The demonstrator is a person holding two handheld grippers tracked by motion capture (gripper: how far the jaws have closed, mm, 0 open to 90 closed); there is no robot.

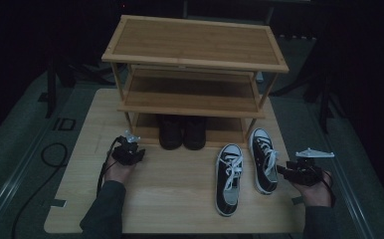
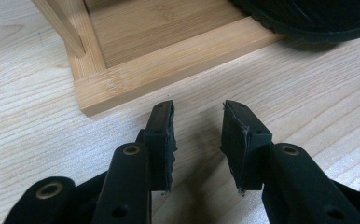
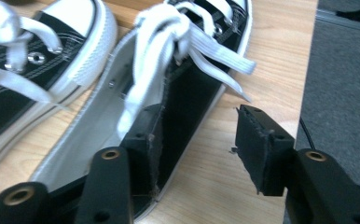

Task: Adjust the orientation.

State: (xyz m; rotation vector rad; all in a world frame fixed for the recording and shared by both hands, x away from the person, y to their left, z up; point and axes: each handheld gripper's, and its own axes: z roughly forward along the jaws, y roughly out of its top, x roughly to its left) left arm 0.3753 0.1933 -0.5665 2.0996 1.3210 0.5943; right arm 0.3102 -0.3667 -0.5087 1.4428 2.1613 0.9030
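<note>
Sneaker [image 1: 263,160], the right one of a black-and-white pair, lies on the worktop [image 1: 170,199] beside the shoe rack [image 1: 195,59]. The right gripper [image 3: 197,140] is spread, one jaw inside its heel opening and one outside, seemingly ready to pinch the side wall for lifting. The left gripper [image 2: 197,135] rests spread and empty near the rack's base.

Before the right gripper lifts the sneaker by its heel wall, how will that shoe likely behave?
The right sneaker looks like thin canvas, so its wall may flex between the right gripper's open jaws. Its loose white laces will probably dangle. Held at the heel, the toe likely droops.
</note>
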